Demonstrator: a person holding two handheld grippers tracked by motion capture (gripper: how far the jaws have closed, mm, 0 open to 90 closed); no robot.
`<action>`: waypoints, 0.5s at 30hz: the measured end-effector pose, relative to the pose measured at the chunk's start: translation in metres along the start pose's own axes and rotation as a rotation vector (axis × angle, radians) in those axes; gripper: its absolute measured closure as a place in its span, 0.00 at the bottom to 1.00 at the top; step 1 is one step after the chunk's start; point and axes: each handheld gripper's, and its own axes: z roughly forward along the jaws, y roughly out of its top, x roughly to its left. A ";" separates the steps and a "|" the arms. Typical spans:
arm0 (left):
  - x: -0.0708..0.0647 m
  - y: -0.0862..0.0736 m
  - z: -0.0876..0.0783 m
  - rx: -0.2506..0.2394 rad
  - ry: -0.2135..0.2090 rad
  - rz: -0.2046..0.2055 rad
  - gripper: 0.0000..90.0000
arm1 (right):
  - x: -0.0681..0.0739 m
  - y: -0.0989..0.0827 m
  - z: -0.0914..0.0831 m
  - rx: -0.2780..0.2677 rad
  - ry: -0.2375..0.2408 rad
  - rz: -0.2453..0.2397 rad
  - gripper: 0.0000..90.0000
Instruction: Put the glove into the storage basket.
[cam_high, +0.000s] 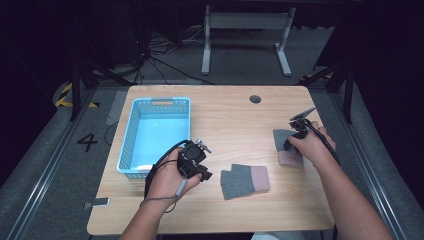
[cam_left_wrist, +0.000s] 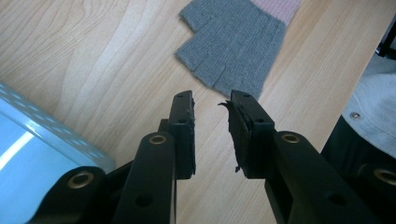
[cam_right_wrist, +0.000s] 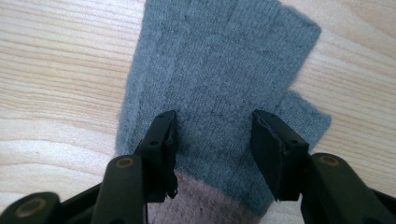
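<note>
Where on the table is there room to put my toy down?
Bare wood lies behind the two gloves, between the blue basket and the far right glove. The front strip is free too. It is crowded around the near glove and left gripper.

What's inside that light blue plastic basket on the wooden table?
Nothing visible: the light blue plastic basket shows a bare, shiny floor. Its near wall hides a thin strip of the floor just behind it.

The table (cam_high: 225, 112) has a light wooden top with a small round hole (cam_high: 255, 99) near its far edge. Around it lies grey carpet floor (cam_high: 45, 150). Beyond stands a white desk frame (cam_high: 245, 30), with black cables (cam_high: 160, 55) beside it in darkness.
</note>
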 end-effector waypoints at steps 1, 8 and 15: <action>0.000 0.000 0.000 -0.001 0.000 0.000 0.79 | 0.000 0.001 0.000 0.005 -0.002 -0.004 0.58; -0.001 0.000 0.000 -0.002 -0.001 0.001 0.79 | 0.000 0.003 0.000 0.022 -0.004 -0.022 0.68; -0.001 0.000 -0.001 -0.006 -0.002 -0.002 0.79 | 0.002 0.004 -0.001 0.024 0.001 -0.056 0.85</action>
